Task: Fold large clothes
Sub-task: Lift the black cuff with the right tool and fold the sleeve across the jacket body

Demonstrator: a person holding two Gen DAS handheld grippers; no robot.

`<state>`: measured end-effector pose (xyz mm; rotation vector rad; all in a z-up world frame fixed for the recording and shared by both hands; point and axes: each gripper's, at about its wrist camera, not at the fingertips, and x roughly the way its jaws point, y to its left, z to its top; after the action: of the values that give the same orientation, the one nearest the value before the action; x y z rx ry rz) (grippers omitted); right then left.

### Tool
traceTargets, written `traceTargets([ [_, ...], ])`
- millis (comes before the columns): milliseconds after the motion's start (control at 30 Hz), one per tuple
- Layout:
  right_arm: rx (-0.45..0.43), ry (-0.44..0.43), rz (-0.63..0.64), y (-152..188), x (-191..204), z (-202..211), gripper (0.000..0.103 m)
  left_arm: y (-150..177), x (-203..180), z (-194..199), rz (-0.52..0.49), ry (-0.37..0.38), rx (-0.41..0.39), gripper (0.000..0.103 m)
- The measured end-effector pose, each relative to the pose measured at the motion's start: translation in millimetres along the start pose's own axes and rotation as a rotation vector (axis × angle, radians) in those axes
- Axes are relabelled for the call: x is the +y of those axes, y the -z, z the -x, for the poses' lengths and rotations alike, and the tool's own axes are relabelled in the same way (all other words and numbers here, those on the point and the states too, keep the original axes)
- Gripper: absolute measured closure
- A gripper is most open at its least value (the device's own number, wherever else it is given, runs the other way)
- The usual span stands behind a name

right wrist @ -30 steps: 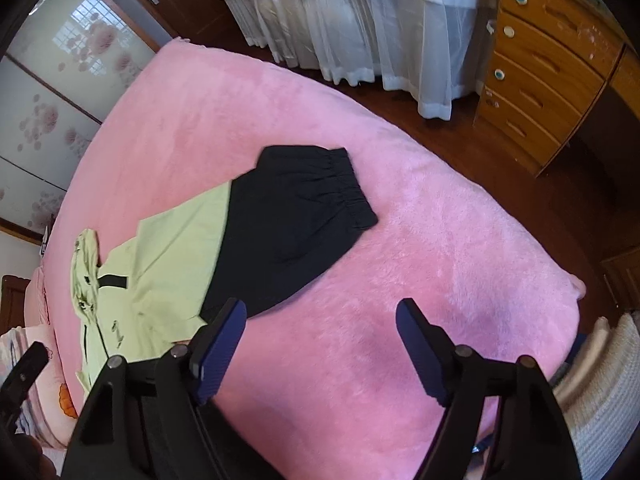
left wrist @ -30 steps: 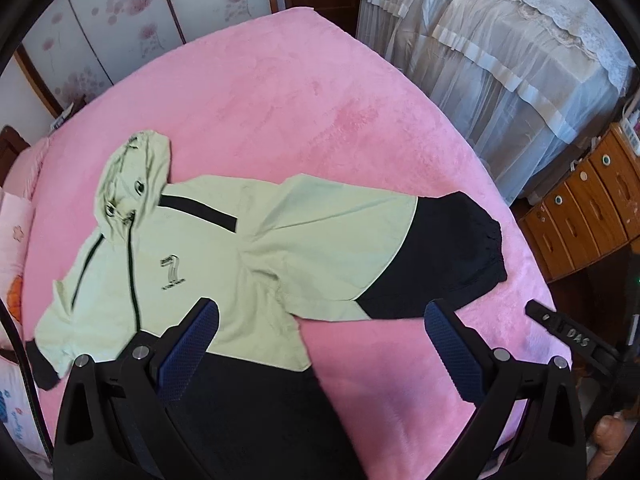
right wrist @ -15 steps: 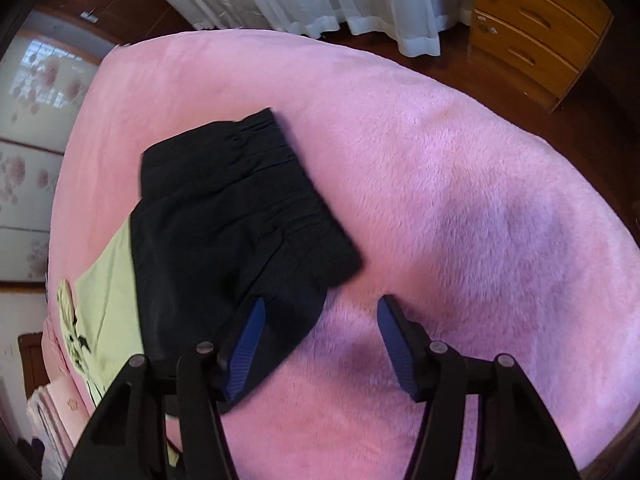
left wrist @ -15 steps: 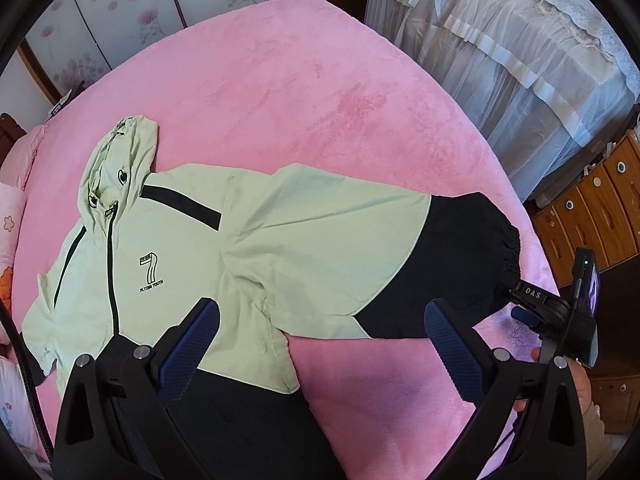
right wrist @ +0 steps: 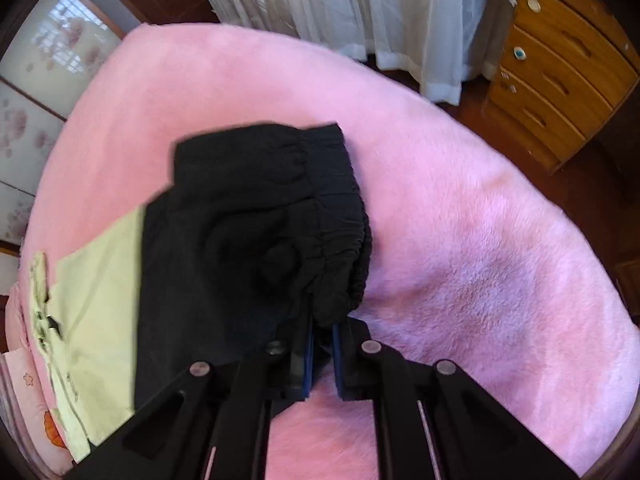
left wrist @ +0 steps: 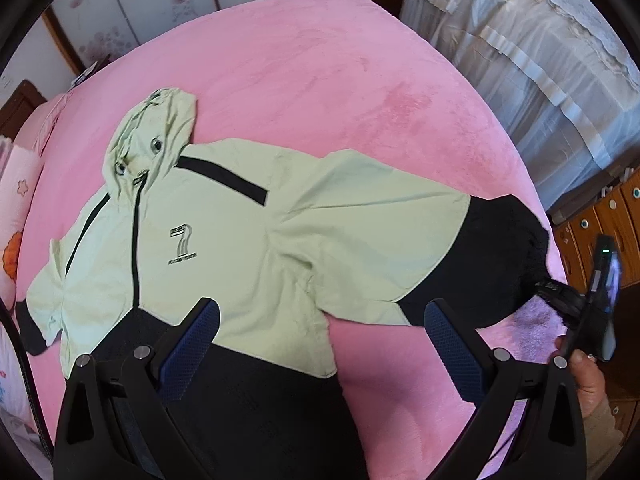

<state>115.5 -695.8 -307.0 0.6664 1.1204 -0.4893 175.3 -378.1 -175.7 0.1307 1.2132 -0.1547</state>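
On the pink bed [left wrist: 360, 80], a green-and-black jacket [left wrist: 224, 240] is lying flat while the right gripper [right wrist: 322, 336], jaws just closing, is pinching its black cuff [right wrist: 340, 240] and the left gripper [left wrist: 320, 332] is hovering wide apart over the hem.

The jacket [left wrist: 224, 248] hem is hidden behind the left tool [left wrist: 320, 332].
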Motion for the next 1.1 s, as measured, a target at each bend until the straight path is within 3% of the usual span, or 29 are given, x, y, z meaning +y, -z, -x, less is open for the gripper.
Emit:
traceTargets([
  [100, -0.076, -0.062, 0.079, 4, 32, 45, 0.095, 6, 25, 6, 0.032, -0.011, 0.007, 0.001],
  [200, -0.144, -0.185, 0.2, 16, 82, 101, 0.095, 11, 55, 12, 0.083, -0.014, 0.019, 0.001],
  [333, -0.18, -0.313, 0.358, 36, 151, 153, 0.095, 21, 104, 23, 0.179, -0.007, 0.009, 0.001],
  [567, -0.198, -0.455, 0.686, 117, 289, 200, 0.095, 38, 200, 54, 0.321, -0.034, -0.063, 0.001],
  [767, -0.081, -0.485, 0.902, 199, 389, 166, 0.095, 76, 300, 70, 0.464, -0.115, -0.128, 0.001],
  [967, 0.033, -0.449, 0.999, 274, 467, 95, 0.095, 137, 388, 55, 0.615, -0.166, -0.084, 0.001],
  [1100, 0.127, -0.391, 1.024, 319, 498, 43, 0.095, 169, 418, 35, 0.673, -0.185, -0.036, 0.001],
])
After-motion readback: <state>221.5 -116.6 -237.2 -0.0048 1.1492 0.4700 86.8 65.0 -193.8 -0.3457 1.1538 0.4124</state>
